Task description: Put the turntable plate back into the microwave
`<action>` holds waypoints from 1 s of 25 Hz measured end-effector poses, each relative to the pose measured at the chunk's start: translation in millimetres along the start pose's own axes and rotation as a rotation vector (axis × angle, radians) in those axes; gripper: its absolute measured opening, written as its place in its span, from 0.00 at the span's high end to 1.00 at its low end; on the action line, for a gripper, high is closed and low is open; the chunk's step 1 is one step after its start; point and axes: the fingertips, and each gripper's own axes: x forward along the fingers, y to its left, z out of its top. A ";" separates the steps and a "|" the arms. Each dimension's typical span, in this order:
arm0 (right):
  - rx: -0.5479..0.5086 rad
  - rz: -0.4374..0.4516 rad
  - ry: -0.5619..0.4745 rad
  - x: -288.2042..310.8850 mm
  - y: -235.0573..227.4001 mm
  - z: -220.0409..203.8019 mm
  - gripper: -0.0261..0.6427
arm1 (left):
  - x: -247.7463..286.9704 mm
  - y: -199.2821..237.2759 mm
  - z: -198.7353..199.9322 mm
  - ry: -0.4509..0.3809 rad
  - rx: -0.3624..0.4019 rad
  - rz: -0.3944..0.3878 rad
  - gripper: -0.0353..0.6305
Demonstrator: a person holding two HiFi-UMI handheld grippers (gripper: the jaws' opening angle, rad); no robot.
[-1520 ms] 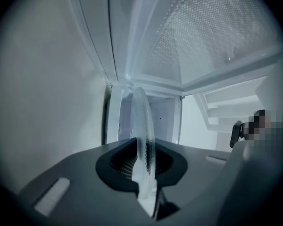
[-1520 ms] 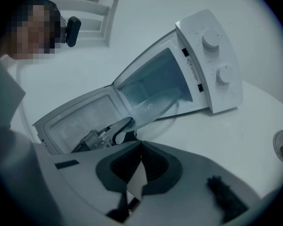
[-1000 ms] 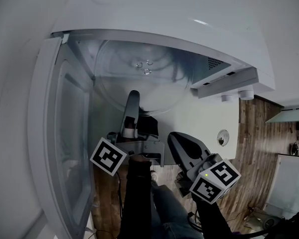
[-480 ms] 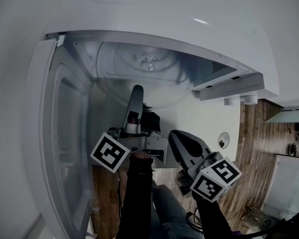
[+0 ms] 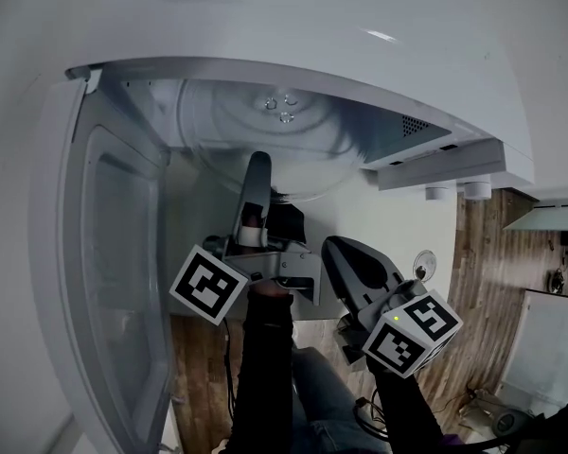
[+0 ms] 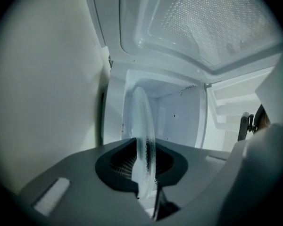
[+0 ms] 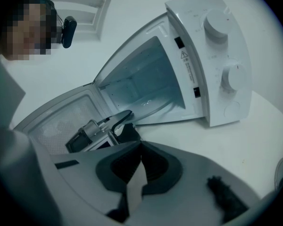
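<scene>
Honestly, with my left gripper [image 6: 146, 166] pinching just the rim of the turntable plate [image 5: 280, 112], partly inside the microwave [image 5: 360, 45] at 12 o'clock, I fear the glass slips or clips the cavity wall, while my right gripper [image 7: 137, 173], jaws pressed together on nothing, waits at 4 o'clock.

Left gripper [image 6: 144, 167] slightly upward, jaws tight on turntable plate [image 6: 142, 119]; right gripper [image 7: 139, 168] angled downward, jaws together.
</scene>
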 end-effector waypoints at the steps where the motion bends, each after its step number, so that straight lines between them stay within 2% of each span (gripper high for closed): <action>1: -0.002 -0.005 0.000 0.0 -1.8 1.3 0.94 | 1.8 0.0 -0.2 -0.003 0.001 -0.001 0.88; 16: -0.004 0.023 -0.015 10.1 -2.1 9.9 0.94 | 11.7 6.4 8.5 -0.019 -0.003 0.043 0.88; 19: 0.053 0.051 -0.056 18.2 -3.8 21.5 0.94 | 13.4 7.5 10.2 -0.014 0.001 0.048 0.88; 22: 0.167 0.108 -0.093 30.5 -5.3 34.1 0.94 | 15.9 8.3 11.3 -0.012 -0.002 0.052 0.88; 25: 0.248 0.152 -0.115 41.1 -5.4 44.8 0.83 | 18.5 8.9 12.0 -0.005 -0.003 0.057 0.88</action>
